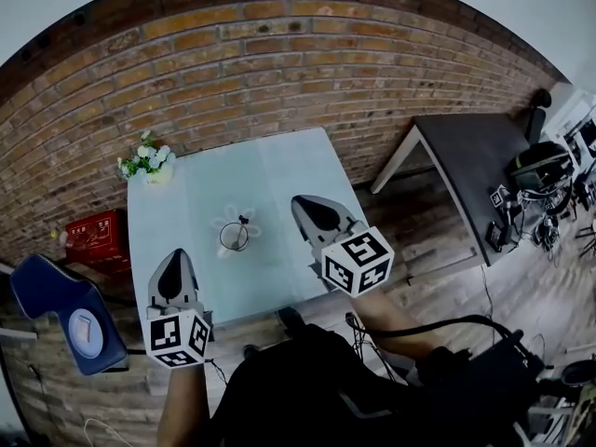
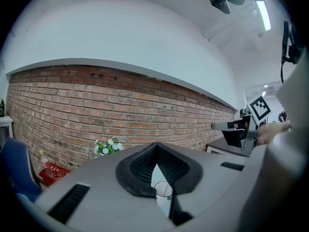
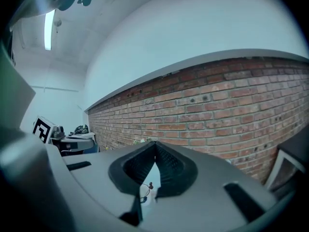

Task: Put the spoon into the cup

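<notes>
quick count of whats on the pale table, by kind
cup: 1
spoon: 1, standing in the cup
flower bunch: 1
pale flower-shaped mat under the cup: 1
total: 4

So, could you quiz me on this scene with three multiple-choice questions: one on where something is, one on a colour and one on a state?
1. Where on the table do the flowers stand?
A. at a far corner
B. at its near edge
C. at its middle

2. What colour is the crate left of the table?
A. green
B. yellow
C. red

3. How do the right tool's jaws stand?
A. wide apart
B. together, holding nothing
C. clamped on a flower stem

Answers:
1 A: the head view shows them at the far left corner.
2 C: it is plainly red.
3 B: the jaws meet with nothing between them, while the spoon stands in the cup.
</notes>
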`<state>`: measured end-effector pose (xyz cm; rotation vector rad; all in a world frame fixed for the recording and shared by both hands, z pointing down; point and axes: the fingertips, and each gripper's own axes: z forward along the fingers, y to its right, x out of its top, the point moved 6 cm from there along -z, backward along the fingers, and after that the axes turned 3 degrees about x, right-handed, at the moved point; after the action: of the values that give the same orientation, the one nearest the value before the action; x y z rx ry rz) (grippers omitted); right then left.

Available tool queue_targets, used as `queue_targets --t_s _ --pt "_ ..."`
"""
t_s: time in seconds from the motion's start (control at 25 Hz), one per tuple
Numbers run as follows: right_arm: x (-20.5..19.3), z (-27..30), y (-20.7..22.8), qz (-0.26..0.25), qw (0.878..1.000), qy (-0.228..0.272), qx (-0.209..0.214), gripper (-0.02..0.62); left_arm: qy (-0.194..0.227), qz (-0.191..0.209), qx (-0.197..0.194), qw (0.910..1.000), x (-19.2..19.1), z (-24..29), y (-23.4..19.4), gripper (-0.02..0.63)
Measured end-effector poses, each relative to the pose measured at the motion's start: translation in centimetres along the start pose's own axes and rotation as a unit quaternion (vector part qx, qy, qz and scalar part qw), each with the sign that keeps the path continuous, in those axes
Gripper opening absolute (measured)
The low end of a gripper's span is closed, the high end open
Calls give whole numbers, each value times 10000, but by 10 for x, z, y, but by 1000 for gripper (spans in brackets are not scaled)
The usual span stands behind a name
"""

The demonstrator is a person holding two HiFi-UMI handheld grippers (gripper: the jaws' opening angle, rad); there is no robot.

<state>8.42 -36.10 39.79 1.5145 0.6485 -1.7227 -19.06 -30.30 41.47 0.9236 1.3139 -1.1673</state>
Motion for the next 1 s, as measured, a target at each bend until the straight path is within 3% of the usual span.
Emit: queue_targets --t_s 0.4,1.0 --pt "4 -16 0 -86 9996 -23 -258 18 20 24 26 10000 3 0 -1 9" --pt "8 -21 -2 -75 9994 123 -323 18 11 114 98 9999 5 0 1 9"
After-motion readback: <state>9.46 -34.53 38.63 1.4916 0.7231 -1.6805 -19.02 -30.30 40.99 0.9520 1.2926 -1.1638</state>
